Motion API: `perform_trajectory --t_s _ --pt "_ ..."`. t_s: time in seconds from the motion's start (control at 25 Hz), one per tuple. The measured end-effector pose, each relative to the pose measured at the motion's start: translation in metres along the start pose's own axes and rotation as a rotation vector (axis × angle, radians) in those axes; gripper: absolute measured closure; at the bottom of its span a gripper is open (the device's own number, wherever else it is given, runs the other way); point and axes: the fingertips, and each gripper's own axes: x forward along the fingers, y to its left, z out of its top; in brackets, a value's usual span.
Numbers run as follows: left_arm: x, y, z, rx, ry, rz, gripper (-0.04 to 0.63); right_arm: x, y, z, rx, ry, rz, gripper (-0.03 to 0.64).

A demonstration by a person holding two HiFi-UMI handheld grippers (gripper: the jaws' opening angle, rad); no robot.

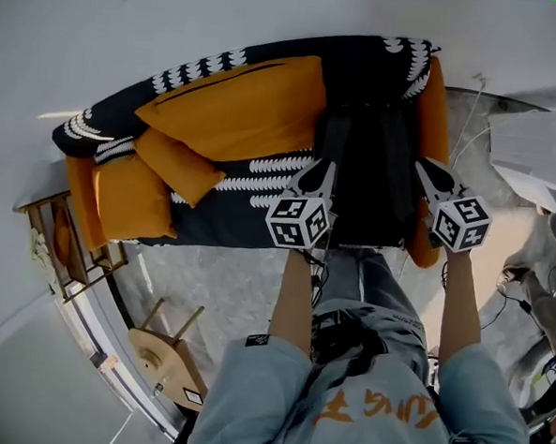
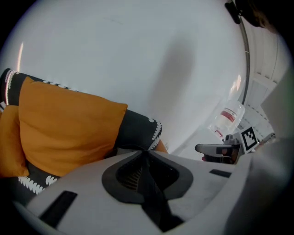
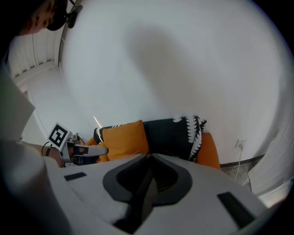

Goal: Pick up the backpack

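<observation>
Two sets of jaws pressed together, left gripper (image 1: 325, 167), right gripper (image 1: 424, 166), boxy black backpack (image 1: 370, 180), plump orange sofa (image 1: 437, 99)

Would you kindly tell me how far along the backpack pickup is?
Done: nothing yet; the backpack lies on the sofa. In hand: the left hand-held gripper and right hand-held gripper point at its two sides, both with jaws shut and empty. Left: open the jaws, grip the backpack, probably by its straps, and lift it.

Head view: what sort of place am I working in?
Probably a home living room: an orange sofa with cushions and a black patterned throw, a black backpack on it, a wooden stool nearby.
</observation>
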Motion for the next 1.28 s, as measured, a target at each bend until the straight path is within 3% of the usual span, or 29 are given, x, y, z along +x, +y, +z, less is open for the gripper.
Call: perform_trajectory --t_s 0.16,0.32,0.44,0.6,0.76,0.88,1.08,1.16,1.2,1.28 --pt "0.033 0.018 -0.001 0.02 0.06 -0.029 0.564 0.025 -0.022 -0.008 0.018 0.055 -0.001 0.58" --pt "0.064 0.043 -0.002 0.02 0.133 -0.045 0.405 0.059 -0.038 -0.018 0.014 0.129 -0.006 0.526" --pt "0.086 0.062 -0.005 0.015 0.178 -0.042 0.383 0.084 -0.049 -0.026 0.036 0.186 -0.001 0.449" --pt "0.116 0.082 -0.015 -0.054 0.237 -0.055 0.359 0.113 -0.078 -0.031 0.123 0.21 -0.031 0.385" --pt "0.137 0.099 -0.023 -0.169 0.315 -0.073 0.345 0.14 -0.094 -0.035 0.316 0.218 0.001 0.376" --pt "0.151 0.101 -0.031 -0.199 0.37 -0.101 0.345 0.156 -0.1 -0.039 0.391 0.249 0.023 0.376" --pt "0.162 0.091 -0.04 -0.272 0.434 -0.203 0.353 0.171 -0.089 -0.06 0.38 0.366 0.049 0.376" --pt "0.163 0.086 -0.054 -0.274 0.499 -0.233 0.407 0.176 -0.085 -0.066 0.385 0.39 0.064 0.376" --pt "0.164 0.082 -0.062 -0.271 0.524 -0.247 0.473 0.178 -0.083 -0.07 0.383 0.403 0.073 0.376" --pt "0.164 0.076 -0.072 -0.281 0.535 -0.253 0.522 0.178 -0.079 -0.08 0.375 0.438 0.088 0.398"
